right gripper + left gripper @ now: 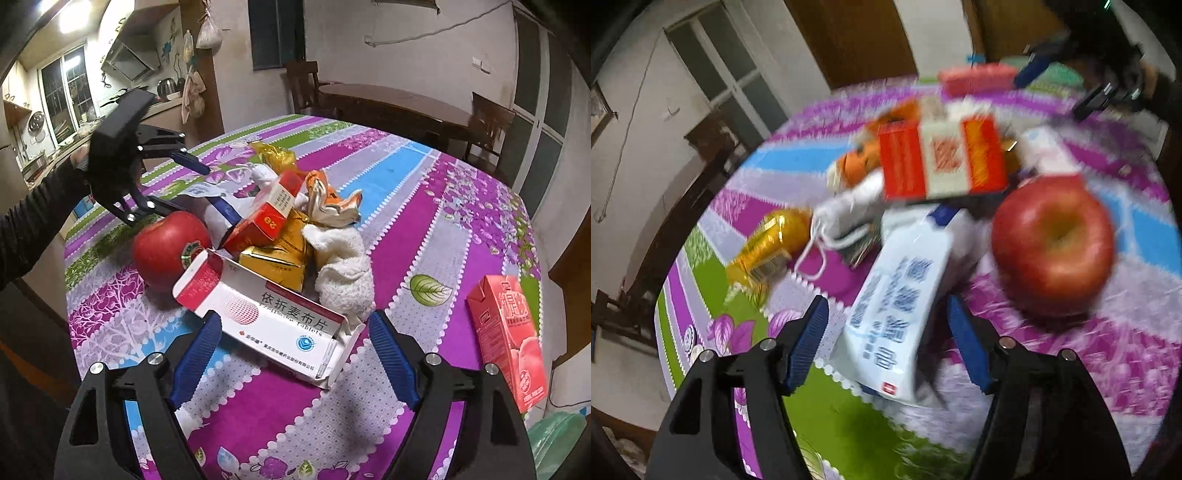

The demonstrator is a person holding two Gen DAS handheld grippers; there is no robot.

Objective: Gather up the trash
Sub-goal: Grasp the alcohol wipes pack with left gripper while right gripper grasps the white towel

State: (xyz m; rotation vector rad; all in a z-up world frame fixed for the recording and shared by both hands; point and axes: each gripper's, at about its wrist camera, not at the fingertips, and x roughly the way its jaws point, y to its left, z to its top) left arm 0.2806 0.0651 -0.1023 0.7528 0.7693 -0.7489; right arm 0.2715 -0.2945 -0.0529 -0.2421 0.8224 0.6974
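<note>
A heap of trash lies on the striped tablecloth (424, 229). In the left wrist view my left gripper (886, 332) is open around the near end of a white and blue packet (897, 295), with no clear contact. Behind it lie a red and white cigarette box (942, 158), a gold wrapper (768, 247), an orange wrapper (860, 162) and a white mask (846, 210). In the right wrist view my right gripper (295, 343) is open, with an open white and red medicine box (273, 317) between its fingers. A gold box (277, 262) and a white cloth (343, 269) lie behind it. The left gripper (207, 192) shows there too.
A red apple (1052, 243) sits right of the packet, also seen in the right wrist view (170, 247). A red drink carton (509, 336) stands at the table's right edge, with a green bag (554, 435) beside it. A wooden table and chairs (399, 107) stand beyond.
</note>
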